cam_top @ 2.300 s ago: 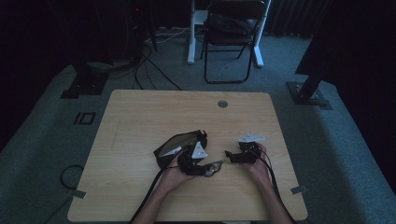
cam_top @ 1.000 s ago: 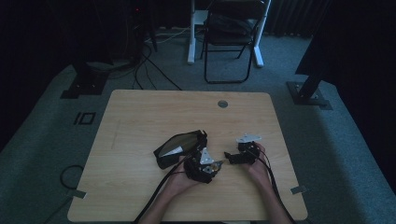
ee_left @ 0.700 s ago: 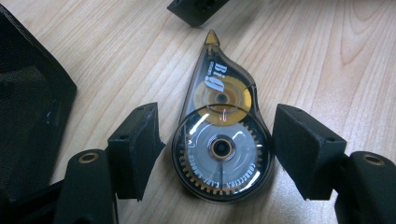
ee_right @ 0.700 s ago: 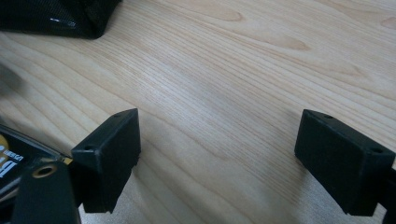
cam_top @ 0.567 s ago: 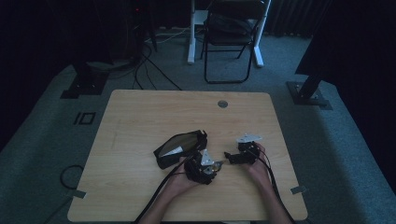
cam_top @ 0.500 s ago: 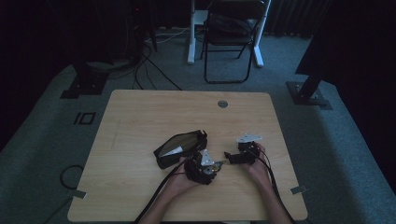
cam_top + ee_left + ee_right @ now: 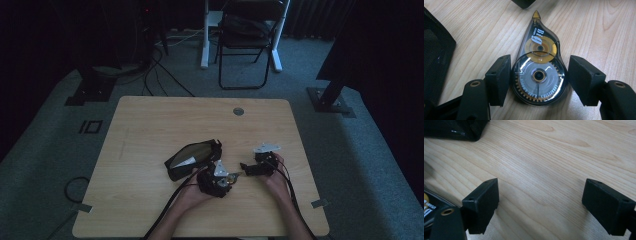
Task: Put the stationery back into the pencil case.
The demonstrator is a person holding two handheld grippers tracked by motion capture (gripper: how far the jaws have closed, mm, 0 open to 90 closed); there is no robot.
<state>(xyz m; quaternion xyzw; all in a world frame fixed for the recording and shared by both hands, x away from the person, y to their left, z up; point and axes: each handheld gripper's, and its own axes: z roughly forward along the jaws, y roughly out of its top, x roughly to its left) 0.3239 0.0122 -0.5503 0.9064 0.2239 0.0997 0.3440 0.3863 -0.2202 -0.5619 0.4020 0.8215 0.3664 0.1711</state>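
Dim and murky from the high view, dark beyond the table (image 7: 150, 130); brighter, evenly lit up close; white glare on the correction tape (image 7: 539, 75) casing; nearest jaws slightly soft.

In the left gripper view we lose most of the black mesh pouch (image 7: 436, 50) off the left edge, and a dark corner (image 7: 523, 3) at the top edge is too cropped to identify. In the right gripper view the correction tape dispenser (image 7: 427, 206) shows as a sliver at the lower left, partly behind a jaw. From the high view it is too small and dim among the left gripper (image 7: 227, 177) parts to separate.
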